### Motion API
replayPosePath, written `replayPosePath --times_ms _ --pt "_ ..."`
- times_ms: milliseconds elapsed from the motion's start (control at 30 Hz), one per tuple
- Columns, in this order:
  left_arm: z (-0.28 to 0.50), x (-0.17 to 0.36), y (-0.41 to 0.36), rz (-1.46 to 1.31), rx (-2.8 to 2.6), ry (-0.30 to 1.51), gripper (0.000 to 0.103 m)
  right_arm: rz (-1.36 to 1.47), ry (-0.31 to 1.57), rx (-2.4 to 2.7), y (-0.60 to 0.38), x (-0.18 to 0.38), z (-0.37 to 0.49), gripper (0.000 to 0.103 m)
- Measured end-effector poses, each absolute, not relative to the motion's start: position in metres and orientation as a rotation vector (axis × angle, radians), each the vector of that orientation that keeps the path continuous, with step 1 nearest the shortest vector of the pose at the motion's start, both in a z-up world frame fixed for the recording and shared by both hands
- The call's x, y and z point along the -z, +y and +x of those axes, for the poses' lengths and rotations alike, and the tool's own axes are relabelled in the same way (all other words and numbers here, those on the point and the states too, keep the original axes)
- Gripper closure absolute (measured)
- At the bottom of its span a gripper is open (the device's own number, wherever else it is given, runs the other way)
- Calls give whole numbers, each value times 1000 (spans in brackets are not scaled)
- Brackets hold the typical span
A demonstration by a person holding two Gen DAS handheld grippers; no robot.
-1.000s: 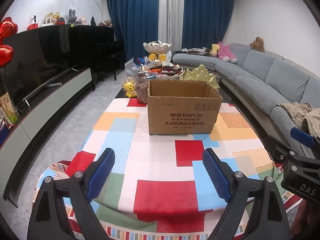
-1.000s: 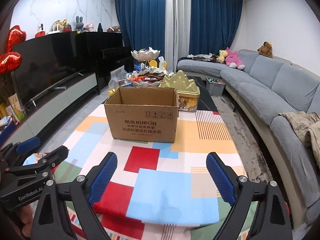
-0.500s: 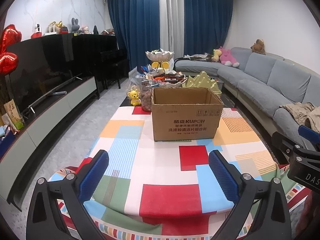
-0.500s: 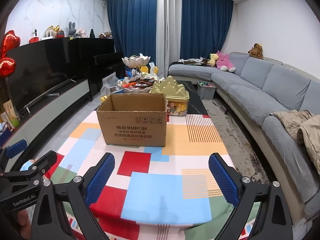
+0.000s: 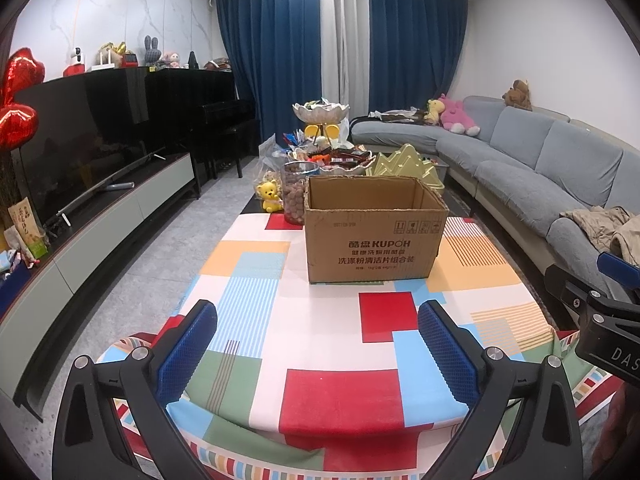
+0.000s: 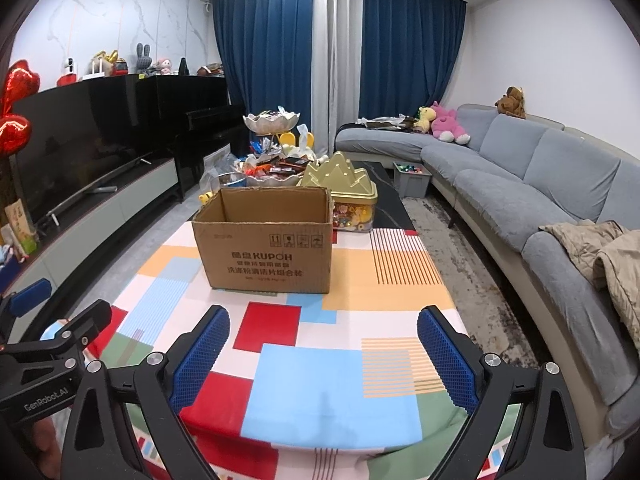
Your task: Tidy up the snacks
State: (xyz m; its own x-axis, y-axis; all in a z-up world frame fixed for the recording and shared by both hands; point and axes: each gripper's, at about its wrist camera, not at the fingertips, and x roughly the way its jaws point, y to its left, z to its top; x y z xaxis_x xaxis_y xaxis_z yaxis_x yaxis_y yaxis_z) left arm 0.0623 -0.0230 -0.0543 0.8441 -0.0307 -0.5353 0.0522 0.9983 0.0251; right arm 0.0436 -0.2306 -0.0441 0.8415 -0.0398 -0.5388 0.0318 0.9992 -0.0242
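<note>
An open brown cardboard box (image 5: 376,248) (image 6: 268,256) stands upright on the patchwork tablecloth (image 5: 260,280), and its inside looks empty. Behind it lie a heap of wrapped snacks (image 5: 332,158) (image 6: 280,166) in tiered bowls, a jar of nuts (image 5: 294,192) and a gold mountain-lidded tin (image 5: 404,164) (image 6: 340,178). My left gripper (image 5: 318,312) hovers open over the near end of the table, well short of the box. My right gripper (image 6: 324,314) is beside it to the right, also open with nothing between its blue pads.
A grey corner sofa (image 5: 540,168) with a jacket (image 6: 592,244) runs along the right. A TV (image 5: 80,140) on a low cabinet lines the left wall. A yellow bear figure (image 5: 269,196) sits left of the jar. A grey bin (image 6: 412,178) stands on the floor beyond the table.
The fingers of both grippers have spread a little wider apart. The box and the snacks have not moved.
</note>
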Motion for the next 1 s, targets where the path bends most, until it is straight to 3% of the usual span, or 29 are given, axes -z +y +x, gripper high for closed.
replayPosePath --times_ms 1000 --pt "62 55 -23 37 51 566 1 -11 567 43 -235 43 41 7"
